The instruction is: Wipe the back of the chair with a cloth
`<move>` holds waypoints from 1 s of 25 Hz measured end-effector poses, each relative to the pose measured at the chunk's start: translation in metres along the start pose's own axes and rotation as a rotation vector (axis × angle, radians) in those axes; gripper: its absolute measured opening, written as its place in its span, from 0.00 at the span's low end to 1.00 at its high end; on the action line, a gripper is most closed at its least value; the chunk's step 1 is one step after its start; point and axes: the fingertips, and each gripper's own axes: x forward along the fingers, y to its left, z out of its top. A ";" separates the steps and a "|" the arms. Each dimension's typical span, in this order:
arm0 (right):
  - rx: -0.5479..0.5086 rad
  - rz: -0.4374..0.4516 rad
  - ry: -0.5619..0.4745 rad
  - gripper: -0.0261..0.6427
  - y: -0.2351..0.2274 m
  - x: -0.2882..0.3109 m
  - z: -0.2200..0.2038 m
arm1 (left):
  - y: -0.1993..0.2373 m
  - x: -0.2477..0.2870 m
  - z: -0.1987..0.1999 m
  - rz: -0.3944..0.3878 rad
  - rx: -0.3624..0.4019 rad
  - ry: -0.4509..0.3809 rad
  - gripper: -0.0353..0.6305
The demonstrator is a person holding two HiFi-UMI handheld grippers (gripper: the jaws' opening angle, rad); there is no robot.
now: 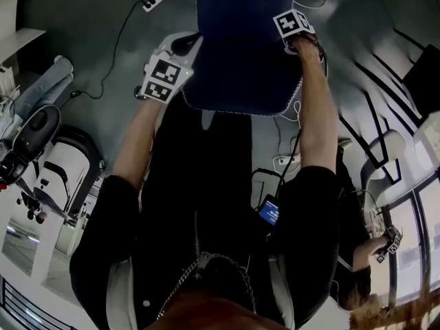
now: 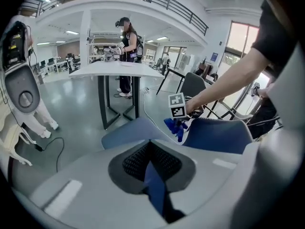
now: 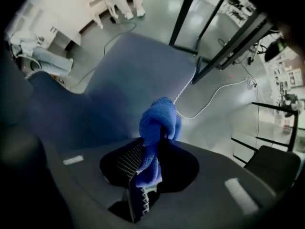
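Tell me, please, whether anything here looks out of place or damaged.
Nothing is spilled or damaged. Only the blue cloth looks off: it is bunched into a lump in the right gripper rather than spread flat against the chair.

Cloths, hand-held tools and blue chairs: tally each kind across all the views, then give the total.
Cloths: 1, the blue cloth, clamped in the right tool.
Tools: 2, the right tool and the left tool.
Blue chairs: 1, the blue chair.
Total: 4.
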 end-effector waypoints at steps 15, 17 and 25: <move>0.222 0.138 -0.864 0.18 0.158 -0.233 -0.037 | -0.053 -0.099 0.012 -0.120 0.201 -0.121 0.07; 0.246 0.120 -0.932 0.18 0.181 -0.261 -0.049 | -0.059 -0.118 0.014 -0.130 0.233 -0.149 0.07; 0.383 -0.065 -1.302 0.18 0.228 -0.386 -0.122 | -0.111 -0.190 0.037 -0.197 0.305 -0.314 0.07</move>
